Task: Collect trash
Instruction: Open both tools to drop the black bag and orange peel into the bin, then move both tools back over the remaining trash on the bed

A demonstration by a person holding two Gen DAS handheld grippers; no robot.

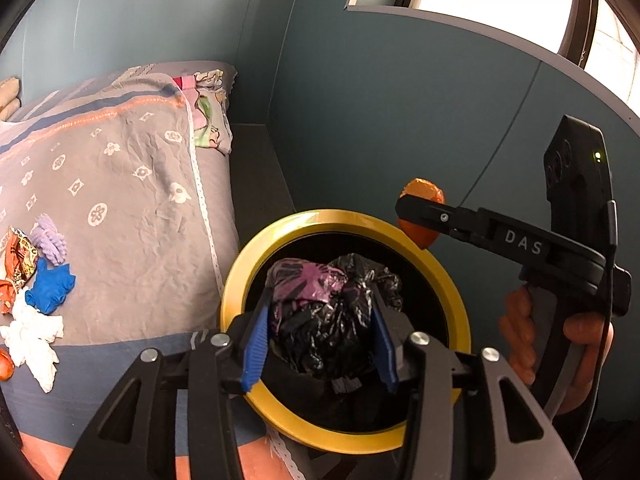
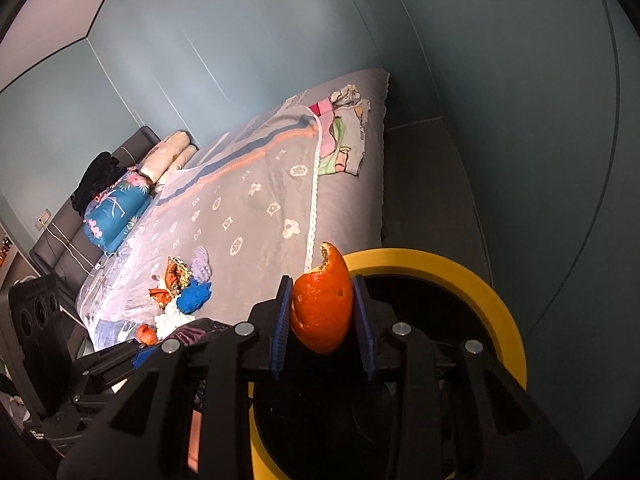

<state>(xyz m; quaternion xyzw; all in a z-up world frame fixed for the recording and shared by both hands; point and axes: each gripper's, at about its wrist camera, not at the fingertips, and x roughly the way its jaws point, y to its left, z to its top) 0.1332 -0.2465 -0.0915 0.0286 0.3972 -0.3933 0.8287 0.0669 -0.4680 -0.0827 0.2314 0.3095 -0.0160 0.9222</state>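
My left gripper is shut on a crumpled black and pink plastic bag and holds it over the mouth of a black bin with a yellow rim. My right gripper is shut on a piece of orange peel above the same bin's rim. In the left wrist view the right gripper holds the peel just past the bin's far edge. More trash lies on the bed: a blue glove, white tissue, a wrapper and a lilac piece.
The bed with a grey patterned cover is left of the bin. A blue pillow and rolled bedding lie at its head. Blue-grey wall panels stand close behind the bin. A black speaker stands at the left.
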